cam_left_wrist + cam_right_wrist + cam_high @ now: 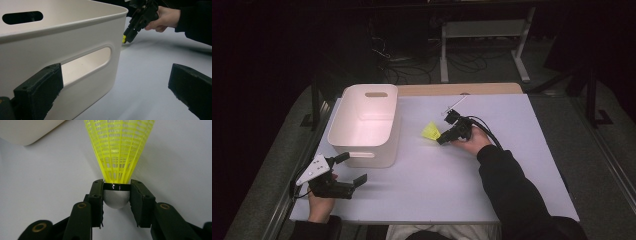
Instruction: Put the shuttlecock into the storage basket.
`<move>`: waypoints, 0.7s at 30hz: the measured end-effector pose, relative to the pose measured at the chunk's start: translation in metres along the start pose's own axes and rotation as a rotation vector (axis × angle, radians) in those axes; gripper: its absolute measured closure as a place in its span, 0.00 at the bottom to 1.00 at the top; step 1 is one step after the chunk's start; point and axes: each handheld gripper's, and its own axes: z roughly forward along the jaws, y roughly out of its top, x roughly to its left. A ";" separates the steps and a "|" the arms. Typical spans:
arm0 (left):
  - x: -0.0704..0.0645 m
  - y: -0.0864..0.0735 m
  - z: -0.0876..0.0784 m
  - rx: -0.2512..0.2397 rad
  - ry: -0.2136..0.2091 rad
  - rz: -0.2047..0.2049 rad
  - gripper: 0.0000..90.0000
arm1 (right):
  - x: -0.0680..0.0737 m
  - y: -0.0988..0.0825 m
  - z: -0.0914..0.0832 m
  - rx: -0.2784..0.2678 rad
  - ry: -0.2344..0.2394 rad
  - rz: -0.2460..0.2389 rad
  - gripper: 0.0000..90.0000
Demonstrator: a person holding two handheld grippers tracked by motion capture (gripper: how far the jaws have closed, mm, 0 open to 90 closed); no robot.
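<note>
Right gripper clenched on the yellow shuttlecock, pads pressing either side of its white cork head at the black band, skirt fanning away toward twelve o'clock. Seen in the high view at about one o'clock of the table's middle, right gripper low over the white table, shuttlecock lying at the jaws' nine o'clock side, just beside the bin. Left gripper released, jaws standing wide with nothing between, held near the table's seven o'clock corner. Largest thing on the table: white plastic bin with cut-out handles, at ten o'clock. In the left gripper view, bin close before the jaws, handle slot facing them.
</note>
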 end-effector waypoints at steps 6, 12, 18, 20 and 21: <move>0.000 0.000 0.000 0.000 0.000 0.000 0.00 | 0.000 0.001 -0.008 -0.012 -0.005 -0.001 0.70; 0.000 0.000 0.000 -0.001 0.000 -0.002 0.00 | 0.000 0.002 -0.018 -0.026 -0.015 -0.005 0.70; 0.000 0.000 0.000 0.000 0.000 -0.001 0.00 | 0.001 0.004 -0.026 -0.034 -0.022 -0.009 0.70; 0.000 0.000 0.000 -0.001 0.002 -0.002 0.00 | 0.002 0.006 -0.030 -0.038 -0.032 -0.018 0.70; 0.000 0.000 0.000 -0.001 0.002 -0.002 0.00 | 0.003 0.006 -0.031 -0.041 -0.034 -0.021 0.70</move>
